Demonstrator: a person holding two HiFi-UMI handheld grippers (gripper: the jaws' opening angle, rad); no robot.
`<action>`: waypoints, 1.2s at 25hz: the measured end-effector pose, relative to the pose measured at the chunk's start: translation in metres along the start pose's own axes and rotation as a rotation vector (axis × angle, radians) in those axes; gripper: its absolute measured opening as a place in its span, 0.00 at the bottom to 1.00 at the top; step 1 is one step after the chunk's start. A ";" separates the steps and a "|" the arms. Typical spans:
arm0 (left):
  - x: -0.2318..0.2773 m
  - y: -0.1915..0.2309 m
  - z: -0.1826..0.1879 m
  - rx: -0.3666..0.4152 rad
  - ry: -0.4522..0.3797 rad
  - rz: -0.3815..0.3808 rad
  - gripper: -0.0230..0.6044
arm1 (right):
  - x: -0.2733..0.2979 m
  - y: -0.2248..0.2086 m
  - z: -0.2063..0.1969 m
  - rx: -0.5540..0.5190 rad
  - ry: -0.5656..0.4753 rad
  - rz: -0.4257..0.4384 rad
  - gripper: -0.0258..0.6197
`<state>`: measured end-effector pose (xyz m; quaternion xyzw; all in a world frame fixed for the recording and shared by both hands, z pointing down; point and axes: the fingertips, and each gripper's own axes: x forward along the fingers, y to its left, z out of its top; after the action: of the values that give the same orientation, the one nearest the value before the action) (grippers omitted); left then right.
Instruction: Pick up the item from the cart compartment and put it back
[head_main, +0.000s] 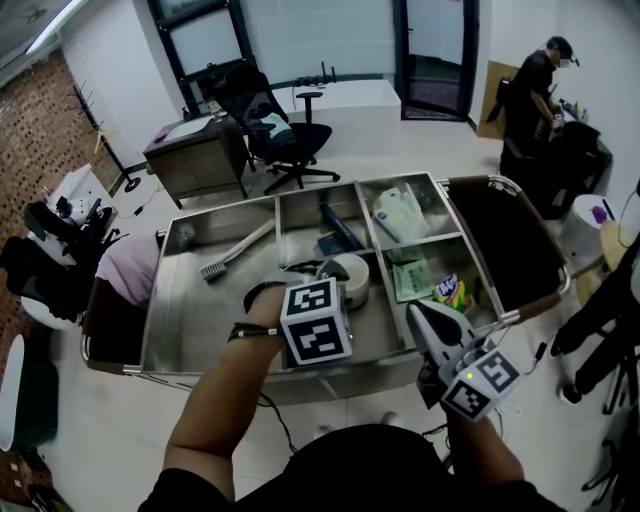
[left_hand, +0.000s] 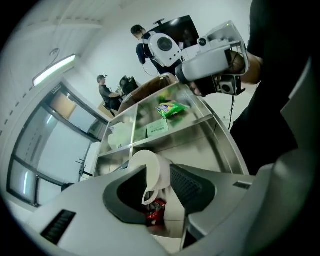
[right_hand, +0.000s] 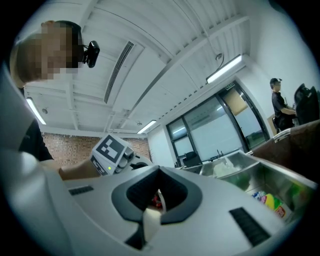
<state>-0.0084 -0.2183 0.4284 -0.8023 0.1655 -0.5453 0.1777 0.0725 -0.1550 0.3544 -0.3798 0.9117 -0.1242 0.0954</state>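
Note:
A whitish roll of tape lies in the middle compartment of the steel cart. My left gripper reaches down to it, its marker cube facing up. In the left gripper view the tape roll stands on edge between the widely parted jaws of the left gripper, and I see no pad pressing on it. My right gripper hovers over the cart's front right rim. In its own view the right gripper has its jaws together and holds nothing.
A long-handled brush lies in the left compartment and a dark blue item at the back middle. The right compartments hold a white bag, a green packet and a colourful snack bag. A person stands far right.

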 end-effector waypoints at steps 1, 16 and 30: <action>-0.006 0.003 0.001 -0.028 -0.032 0.026 0.27 | 0.001 0.001 -0.001 0.000 0.002 0.002 0.06; -0.134 0.034 -0.018 -0.878 -0.889 0.477 0.04 | 0.017 0.026 -0.005 -0.029 0.036 0.067 0.06; -0.152 -0.039 -0.058 -0.947 -0.870 0.582 0.04 | 0.016 0.039 -0.005 -0.035 0.017 0.081 0.06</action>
<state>-0.1131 -0.1199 0.3428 -0.8618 0.5067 0.0250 -0.0019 0.0336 -0.1393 0.3461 -0.3430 0.9292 -0.1074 0.0858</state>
